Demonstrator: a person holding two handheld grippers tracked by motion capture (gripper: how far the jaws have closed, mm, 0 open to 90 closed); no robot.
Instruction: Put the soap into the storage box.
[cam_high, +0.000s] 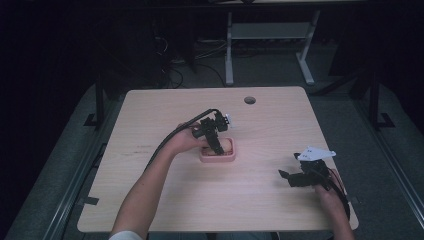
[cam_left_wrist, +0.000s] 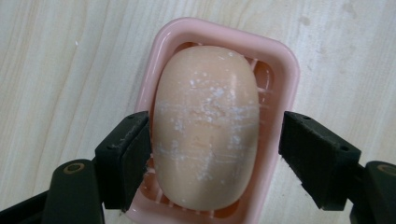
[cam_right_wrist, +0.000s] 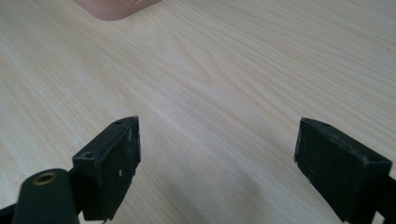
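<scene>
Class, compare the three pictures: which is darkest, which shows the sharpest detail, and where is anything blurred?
High view: dim, the room behind the table nearly black. Left gripper view: bright and even, white scuffs crisp on the soap in the pink dish. Right gripper view: wood grain sharp, near jaws slightly soft, the dish's corner cut off at the top edge.

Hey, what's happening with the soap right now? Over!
Left gripper open, jaws astride soap, one touching, one apart. Soap lying in pink dish. Right gripper open, over bare table. Nothing in the way.
</scene>
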